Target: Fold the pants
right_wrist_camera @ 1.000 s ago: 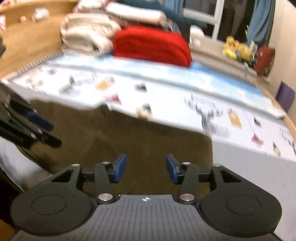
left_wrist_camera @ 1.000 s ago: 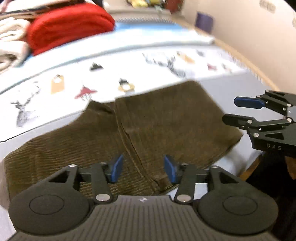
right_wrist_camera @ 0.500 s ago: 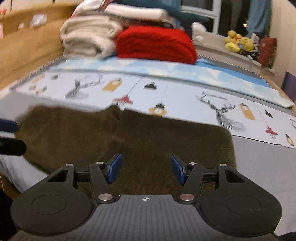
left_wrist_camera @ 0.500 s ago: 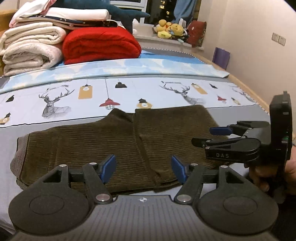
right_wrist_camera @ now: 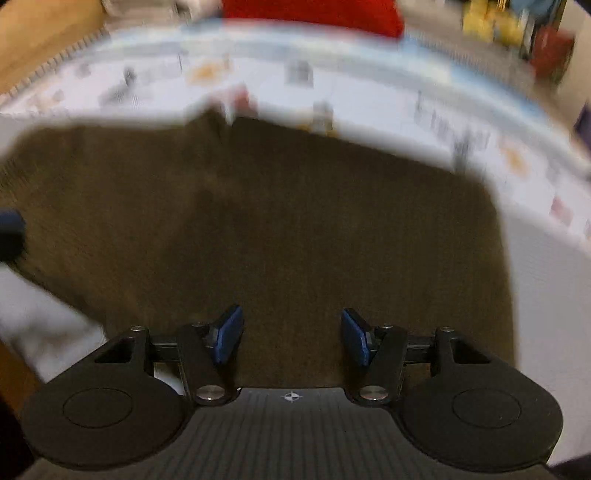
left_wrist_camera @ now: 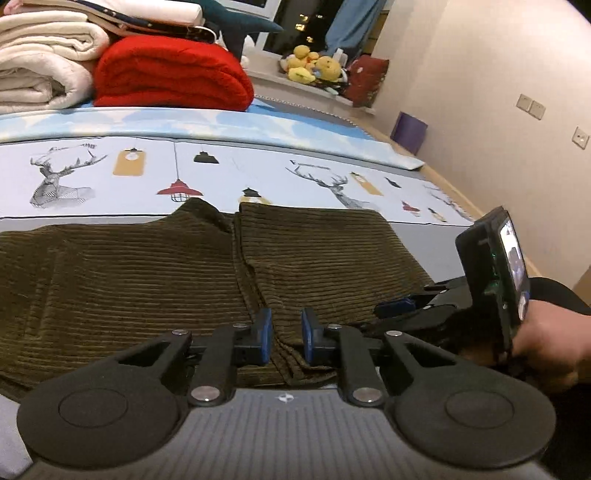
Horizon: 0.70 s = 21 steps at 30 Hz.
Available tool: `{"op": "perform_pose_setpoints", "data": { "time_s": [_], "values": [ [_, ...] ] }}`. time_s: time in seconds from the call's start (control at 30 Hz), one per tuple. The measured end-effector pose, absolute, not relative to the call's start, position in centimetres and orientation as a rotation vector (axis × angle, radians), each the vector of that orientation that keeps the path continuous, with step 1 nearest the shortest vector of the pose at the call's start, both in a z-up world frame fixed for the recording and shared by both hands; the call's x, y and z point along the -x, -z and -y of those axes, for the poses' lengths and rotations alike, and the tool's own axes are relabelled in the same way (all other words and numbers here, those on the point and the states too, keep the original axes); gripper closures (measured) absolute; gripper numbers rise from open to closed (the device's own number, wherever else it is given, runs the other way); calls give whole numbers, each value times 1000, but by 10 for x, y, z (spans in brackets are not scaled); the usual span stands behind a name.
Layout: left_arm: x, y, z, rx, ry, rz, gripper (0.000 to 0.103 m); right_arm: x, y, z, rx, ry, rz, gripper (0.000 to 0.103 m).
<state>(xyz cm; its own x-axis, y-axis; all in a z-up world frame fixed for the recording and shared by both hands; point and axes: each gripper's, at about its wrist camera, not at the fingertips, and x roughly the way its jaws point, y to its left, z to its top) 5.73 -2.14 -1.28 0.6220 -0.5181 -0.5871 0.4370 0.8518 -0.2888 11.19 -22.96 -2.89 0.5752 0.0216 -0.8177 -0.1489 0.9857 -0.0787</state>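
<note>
Red blanket point(left_wrist_camera: 168, 75) behind pants point(left_wrist_camera: 147, 280)

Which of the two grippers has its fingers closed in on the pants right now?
The left gripper: its jaws have just been closing, pinching a ridge of the brown corduroy pants. The right gripper hangs spread wide above the cloth.

Beige wall point(left_wrist_camera: 480, 92), dark window point(left_wrist_camera: 288, 33), bed point(left_wrist_camera: 332, 162)

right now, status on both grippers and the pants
Left gripper just closed in, pads at the pants' near edge fold. Right gripper open over the cloth, holding nothing. Nothing in the way.
</note>
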Motion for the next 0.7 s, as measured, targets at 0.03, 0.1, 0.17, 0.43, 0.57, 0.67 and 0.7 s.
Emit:
{"op": "perform_pose_setpoints", "data": {
  "time_s": [0.03,0.1,0.17,0.43,0.57,0.67,0.7],
  "values": [
    [-58,14,18,135,546,-713,85,-111,28,232,119,-80,-946,40],
    [-59,14,11,171,538,-706,85,-107,20,232,102,-32,-927,40],
    [-60,8,3,216,534,-683,85,-96,5,234,61,5,-875,40],
    [-69,-8,-50,479,464,-635,85,-31,-64,235,61,-16,-544,39],
    [-88,10,-88,727,372,-731,76,-9,-64,255,17,-62,-486,39],
    [-99,31,-118,905,278,-811,58,-8,-49,266,-19,-63,-509,39],
    [-99,35,-129,944,246,-817,55,-10,-42,267,-29,-58,-526,39]
  ]
}}
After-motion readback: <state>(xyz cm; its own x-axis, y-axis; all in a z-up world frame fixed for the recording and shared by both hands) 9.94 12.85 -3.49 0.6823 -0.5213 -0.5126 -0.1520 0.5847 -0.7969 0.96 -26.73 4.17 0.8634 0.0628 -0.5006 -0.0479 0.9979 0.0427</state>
